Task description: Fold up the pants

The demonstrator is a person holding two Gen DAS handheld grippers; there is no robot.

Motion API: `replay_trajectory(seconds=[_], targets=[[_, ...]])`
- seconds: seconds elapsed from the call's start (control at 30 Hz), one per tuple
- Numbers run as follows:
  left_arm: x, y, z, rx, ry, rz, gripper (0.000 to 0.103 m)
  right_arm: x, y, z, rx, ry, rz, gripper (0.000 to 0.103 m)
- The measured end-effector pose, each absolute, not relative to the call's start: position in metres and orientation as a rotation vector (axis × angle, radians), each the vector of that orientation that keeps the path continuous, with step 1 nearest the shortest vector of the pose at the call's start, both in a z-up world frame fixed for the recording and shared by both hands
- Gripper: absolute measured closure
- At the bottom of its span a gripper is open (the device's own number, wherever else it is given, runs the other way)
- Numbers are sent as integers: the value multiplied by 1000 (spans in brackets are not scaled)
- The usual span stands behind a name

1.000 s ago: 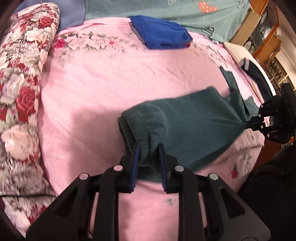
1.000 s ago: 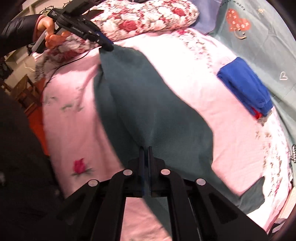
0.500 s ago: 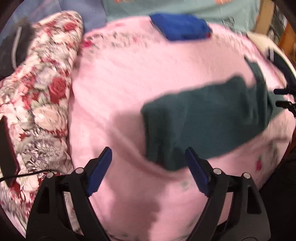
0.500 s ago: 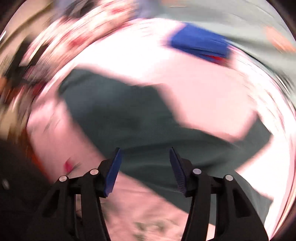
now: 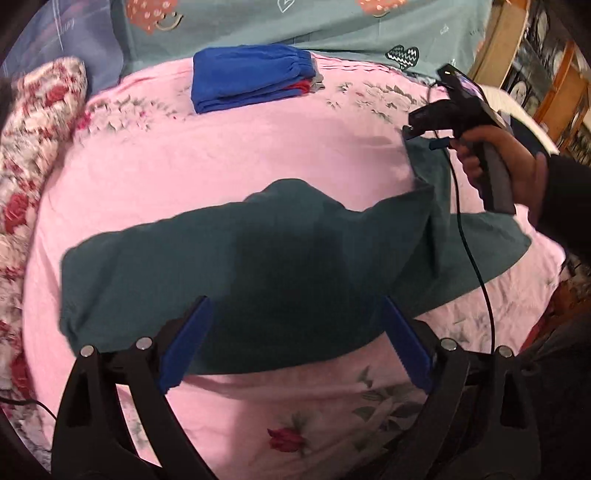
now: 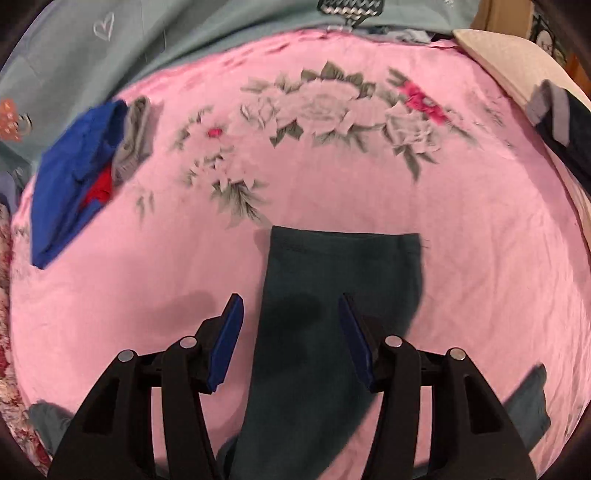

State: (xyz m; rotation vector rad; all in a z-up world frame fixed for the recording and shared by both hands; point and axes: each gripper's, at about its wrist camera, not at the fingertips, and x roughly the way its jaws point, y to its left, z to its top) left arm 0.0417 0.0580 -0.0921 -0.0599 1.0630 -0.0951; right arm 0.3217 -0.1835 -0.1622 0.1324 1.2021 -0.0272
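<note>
Dark green pants (image 5: 280, 258) lie spread across the pink floral bedsheet (image 5: 240, 158), waist end to the left, legs running right. My left gripper (image 5: 295, 332) hovers over their near edge, its jaws opening wide, the blue pads (image 5: 188, 339) not pressing the cloth. In the right wrist view one pant leg (image 6: 332, 295) ends in a straight hem. My right gripper (image 6: 291, 325) is open above that leg, cloth between the pads but not pinched. A hand (image 5: 506, 162) carries the right gripper (image 5: 423, 138) over the far leg end.
A folded stack of blue clothes (image 5: 255, 79) sits at the back of the bed, seen also as the blue stack (image 6: 74, 184). A rose-patterned pillow (image 5: 33, 147) lines the left. Teal heart-print bedding (image 5: 332, 29) lies behind. Wooden shelves (image 5: 535, 74) stand right. A cable (image 5: 469, 240) hangs over the pants.
Both grippers let go of the pants and opened. The left one slid right along the pants, now flat. The right one rolled and swung to the leg's hem.
</note>
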Motion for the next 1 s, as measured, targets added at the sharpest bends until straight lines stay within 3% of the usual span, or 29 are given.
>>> replay_trajectory(seconds=[0.2, 0.33, 0.43, 0.47, 0.83, 1.0], targets=[[32, 67, -87, -116, 1069, 37, 9, 309, -175, -168, 18, 1152, -26, 49], [35, 65, -86, -127, 1079, 62, 9, 308, -178, -169, 17, 1145, -23, 58], [37, 58, -84, -110, 1075, 55, 9, 308, -188, -166, 25, 1154, -11, 94], [39, 55, -83, -105, 1074, 50, 9, 309, -195, -165, 60, 1162, 2, 96], [74, -9, -84, 10, 1091, -119, 9, 195, -350, -46, 588, 843, 295, 97], [85, -47, -92, 56, 1134, -211, 9, 114, -428, -108, 745, 911, 214, 97]])
